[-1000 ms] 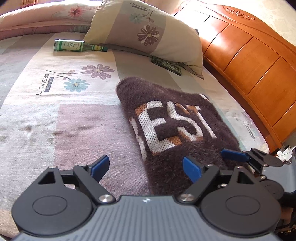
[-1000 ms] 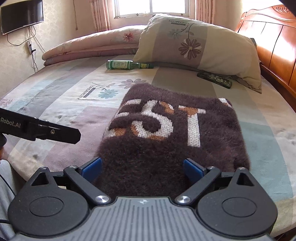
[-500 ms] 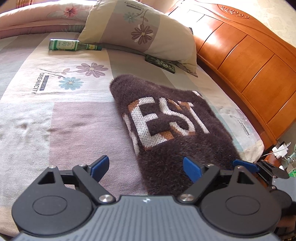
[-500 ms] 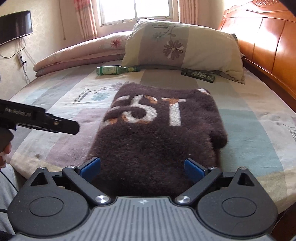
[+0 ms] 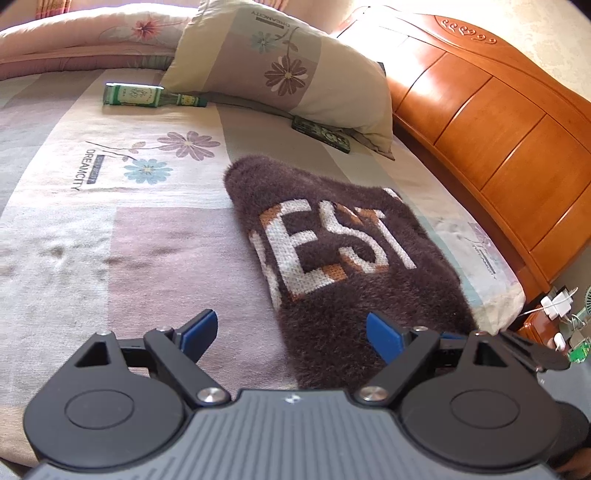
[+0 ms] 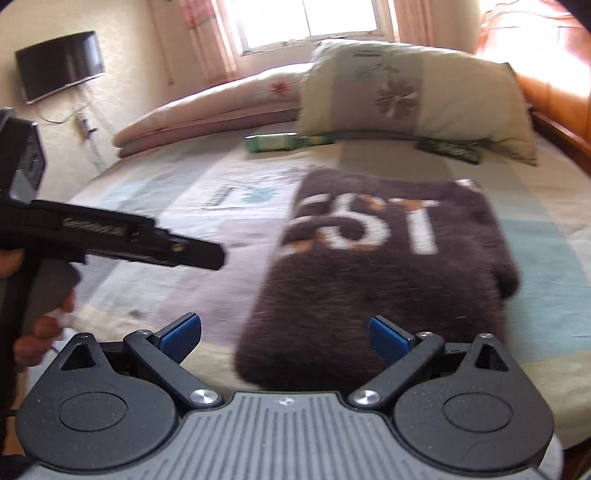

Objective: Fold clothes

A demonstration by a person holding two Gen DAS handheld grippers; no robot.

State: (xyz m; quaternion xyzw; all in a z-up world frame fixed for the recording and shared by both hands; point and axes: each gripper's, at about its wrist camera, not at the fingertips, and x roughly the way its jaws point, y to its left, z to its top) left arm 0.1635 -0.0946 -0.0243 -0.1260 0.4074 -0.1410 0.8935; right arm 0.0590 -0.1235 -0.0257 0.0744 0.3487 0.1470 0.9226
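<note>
1. Left wrist view: the left gripper (image 5: 290, 334) hangs above the bed (image 5: 110, 240) with its blue-padded fingers (image 5: 199, 328) spread wide and nothing between them.
2. The folded brown sweater (image 5: 343, 258) lies flat on the bedspread ahead and to the right of this gripper. Its white and orange letters face up.
3. The sweater's near end reaches in under the gap between the fingers, closer to the right finger; neither pad presses on it.
4. Farther back, a green bottle (image 5: 144, 96) lies on its side beside a flowered pillow (image 5: 295, 74). A dark flat box (image 5: 320, 133) lies at the pillow's lower edge.
5. A wooden headboard (image 5: 498, 122) runs along the right side. A black part of the right gripper (image 5: 528, 349) shows just past the left gripper's right finger.
6. Right wrist view, somewhat blurred: the right gripper (image 6: 285, 334) also has its fingers spread, with nothing pinched.
7. The sweater (image 6: 384, 280) lies on the bed (image 6: 184, 192) straight ahead, its near edge showing between the fingers, towards the right one.
8. The left gripper (image 6: 155, 245) reaches in from the left edge, held by a hand (image 6: 35, 332), beside the sweater and apart from it.
9. A television (image 6: 61, 64) hangs on the wall at the left, and a window (image 6: 306, 18) glows behind the pillow (image 6: 417, 92).
</note>
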